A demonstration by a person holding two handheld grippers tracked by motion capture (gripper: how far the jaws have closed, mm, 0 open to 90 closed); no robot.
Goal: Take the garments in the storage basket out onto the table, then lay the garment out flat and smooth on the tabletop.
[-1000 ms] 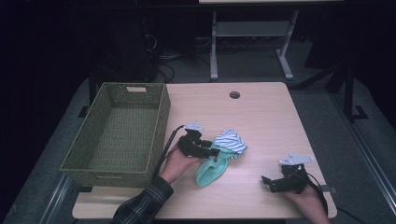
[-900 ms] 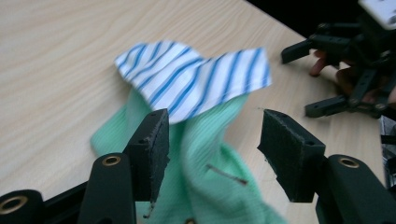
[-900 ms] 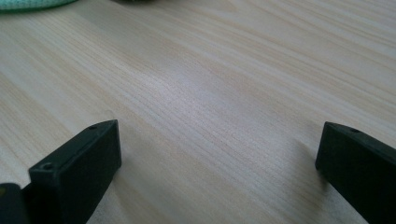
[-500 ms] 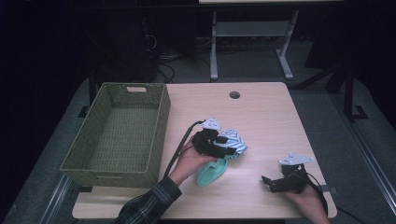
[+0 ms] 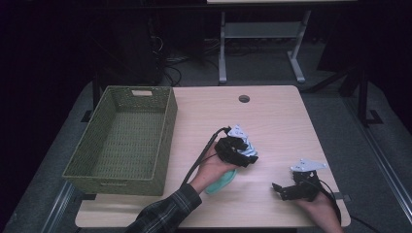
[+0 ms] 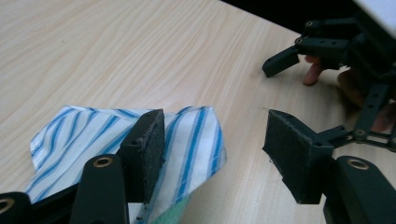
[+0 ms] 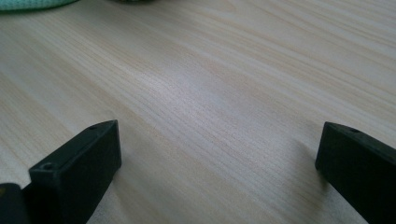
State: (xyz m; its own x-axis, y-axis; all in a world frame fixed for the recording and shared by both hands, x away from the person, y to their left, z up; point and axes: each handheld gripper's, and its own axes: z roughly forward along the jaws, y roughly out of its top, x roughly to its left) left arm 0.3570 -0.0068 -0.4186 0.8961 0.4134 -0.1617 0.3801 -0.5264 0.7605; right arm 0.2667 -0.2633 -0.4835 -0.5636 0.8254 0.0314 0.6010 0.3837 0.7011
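The basket (image 5: 121, 138) stands on the left part of the table (image 5: 272, 116), along its left edge, and reaches from near the far edge almost to the near edge. A round hole (image 5: 244, 98) is in the table near the far edge, about at its middle. The striped cloth (image 6: 191, 144) lies on the table near the middle, to the right of the basket and well apart from it. The second cloth (image 5: 219, 182) lies just beside the striped one, on its near side. The left gripper (image 5: 243, 158) is over these cloths. The right gripper (image 5: 282, 190) is near the right near corner, to the right of the cloths.
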